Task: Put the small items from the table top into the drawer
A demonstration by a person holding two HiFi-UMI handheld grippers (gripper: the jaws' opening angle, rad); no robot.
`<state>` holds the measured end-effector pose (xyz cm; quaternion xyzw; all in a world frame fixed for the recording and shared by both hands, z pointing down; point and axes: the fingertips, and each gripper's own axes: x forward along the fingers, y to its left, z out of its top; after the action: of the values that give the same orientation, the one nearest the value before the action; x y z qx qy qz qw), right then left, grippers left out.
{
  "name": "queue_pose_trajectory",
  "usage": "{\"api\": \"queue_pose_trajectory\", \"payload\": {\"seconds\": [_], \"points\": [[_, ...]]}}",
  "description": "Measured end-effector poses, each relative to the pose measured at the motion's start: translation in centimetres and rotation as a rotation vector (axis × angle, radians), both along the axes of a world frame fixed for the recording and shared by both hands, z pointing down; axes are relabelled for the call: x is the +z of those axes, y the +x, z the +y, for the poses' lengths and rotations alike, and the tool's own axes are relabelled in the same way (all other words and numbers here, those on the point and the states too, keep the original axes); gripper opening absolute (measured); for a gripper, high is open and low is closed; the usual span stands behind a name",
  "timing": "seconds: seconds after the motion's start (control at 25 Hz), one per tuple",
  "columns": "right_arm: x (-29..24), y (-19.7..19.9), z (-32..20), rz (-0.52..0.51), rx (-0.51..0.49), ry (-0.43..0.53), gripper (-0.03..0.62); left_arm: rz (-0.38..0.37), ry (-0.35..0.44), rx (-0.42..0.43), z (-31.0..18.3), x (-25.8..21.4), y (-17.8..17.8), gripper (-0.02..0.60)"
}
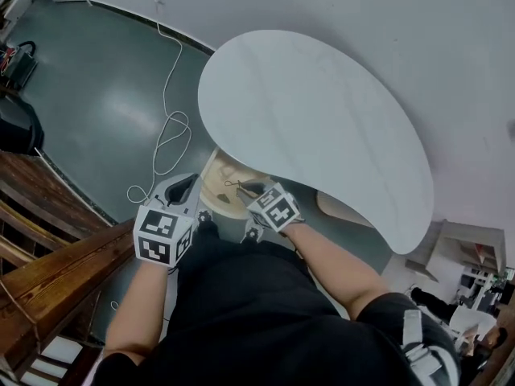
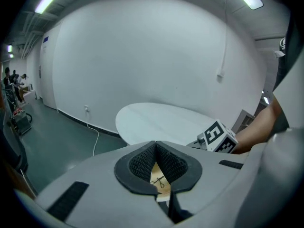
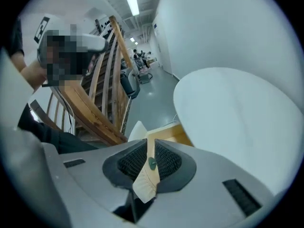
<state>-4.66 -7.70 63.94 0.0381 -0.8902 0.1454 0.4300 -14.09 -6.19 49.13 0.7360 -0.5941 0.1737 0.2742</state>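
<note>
The white curved table top (image 1: 322,127) carries no small items. Below its near edge a light wooden drawer (image 1: 219,185) stands pulled out. A thin black wire-like item (image 1: 233,185) lies in it and shows through the left jaws' gap (image 2: 160,180). My left gripper (image 1: 183,187) hovers at the drawer's left, its fingertips meeting (image 2: 156,145) with nothing held. My right gripper (image 1: 245,190) hangs over the drawer, its jaws a narrow slit apart (image 3: 148,144). Through that slit I see a cream ridged surface with a small green spot (image 3: 152,164); the pads do not seem to press on it.
A white cable (image 1: 169,127) loops over the grey floor left of the table. A wooden railing (image 1: 48,264) runs along the near left. A second light wooden piece (image 1: 338,207) sticks out under the table's right side. The white wall lies behind the table.
</note>
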Motion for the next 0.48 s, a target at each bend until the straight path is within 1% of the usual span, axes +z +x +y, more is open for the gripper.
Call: {"api": "queue_pose_trajectory", "payload": {"seconds": [0.24,0.48], "points": [[-8.4,1.7,-3.7,-0.175,0.160,0.075,0.031,-0.010,0.053,0.055,-2.2,-2.2,1.4,0.015],[-15.7,4.2,-5.7,-0.327,0.274,0.142,0.018,-0.006,0.112,0.099,-3.7,-4.3,3.4,0.015]]}}
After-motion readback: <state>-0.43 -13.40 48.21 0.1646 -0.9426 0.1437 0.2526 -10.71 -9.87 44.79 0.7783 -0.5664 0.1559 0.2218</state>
